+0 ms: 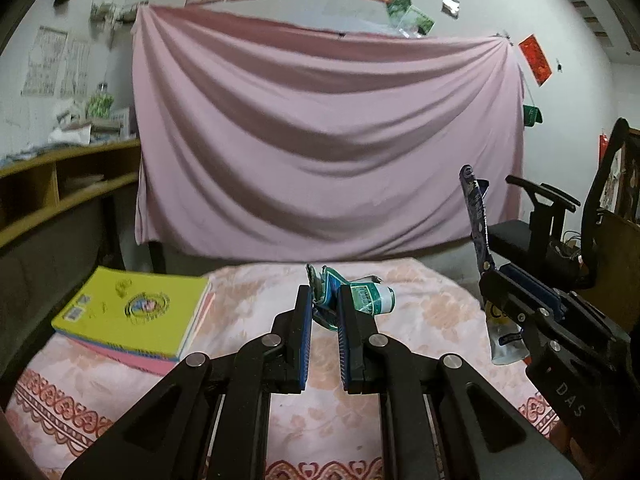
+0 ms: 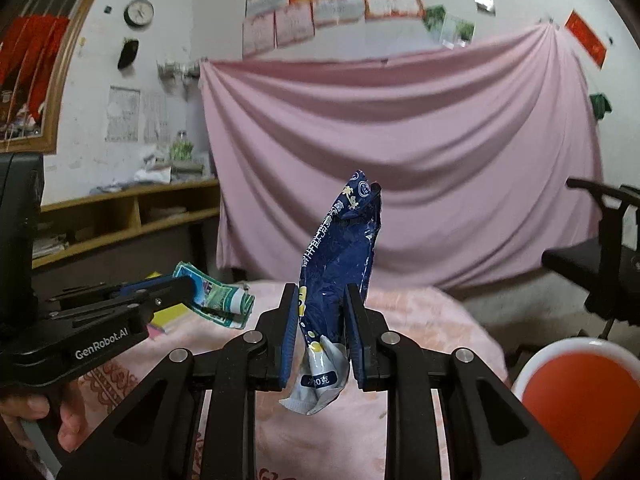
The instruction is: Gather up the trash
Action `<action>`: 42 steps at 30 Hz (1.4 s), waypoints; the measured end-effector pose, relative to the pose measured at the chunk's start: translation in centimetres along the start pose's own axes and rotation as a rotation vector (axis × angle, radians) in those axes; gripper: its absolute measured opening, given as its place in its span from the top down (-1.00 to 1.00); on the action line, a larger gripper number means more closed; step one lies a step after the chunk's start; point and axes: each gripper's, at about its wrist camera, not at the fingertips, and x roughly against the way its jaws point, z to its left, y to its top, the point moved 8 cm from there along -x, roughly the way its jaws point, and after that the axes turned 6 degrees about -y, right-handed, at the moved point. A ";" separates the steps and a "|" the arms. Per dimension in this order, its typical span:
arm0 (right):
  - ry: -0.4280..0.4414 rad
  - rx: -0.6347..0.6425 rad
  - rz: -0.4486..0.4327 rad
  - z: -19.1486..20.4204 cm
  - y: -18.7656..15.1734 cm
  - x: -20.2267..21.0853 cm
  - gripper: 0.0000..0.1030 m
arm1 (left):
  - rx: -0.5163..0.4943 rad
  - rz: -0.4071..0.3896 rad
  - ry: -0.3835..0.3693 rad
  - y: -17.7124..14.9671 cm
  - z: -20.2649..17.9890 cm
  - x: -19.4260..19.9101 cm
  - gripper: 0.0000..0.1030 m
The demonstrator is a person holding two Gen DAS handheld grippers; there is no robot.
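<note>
The blue wrapper (image 2: 340,256) stands upright, long axis vertical, clamped in the right gripper (image 2: 322,312); the left gripper (image 1: 323,300) – nearly level above the bedspread (image 1: 420,312) – pinches a green wrapper (image 1: 360,296) (lying sideways).

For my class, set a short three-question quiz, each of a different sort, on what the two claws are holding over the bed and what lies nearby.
1. True or false: the left claw is shut on a crumpled green wrapper.
2. Which best describes the dark blue snack bag in the right claw? A) lying flat on the bedspread B) standing upright between the fingers C) hanging from the office chair
3. Fill in: the yellow book lies on top of a ____ book on the floral bedspread.

Key: 1 true; 2 B; 3 pink
</note>
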 end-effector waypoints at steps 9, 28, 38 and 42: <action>-0.109 0.078 -0.166 -1.2 3.2 3.5 0.60 | -0.069 -0.116 -0.030 3.0 -4.2 1.8 0.82; -0.159 -0.112 0.227 -7.0 -2.7 -1.2 0.38 | -0.017 0.058 -0.014 0.0 -4.3 -1.0 0.82; -0.093 -0.138 0.523 -6.0 -7.4 -4.0 0.10 | 0.027 0.142 0.008 -2.6 -2.0 -1.6 0.82; -0.064 -0.129 0.588 -5.5 -8.7 -4.1 0.09 | 0.037 0.176 0.013 -3.5 -1.2 -1.8 0.82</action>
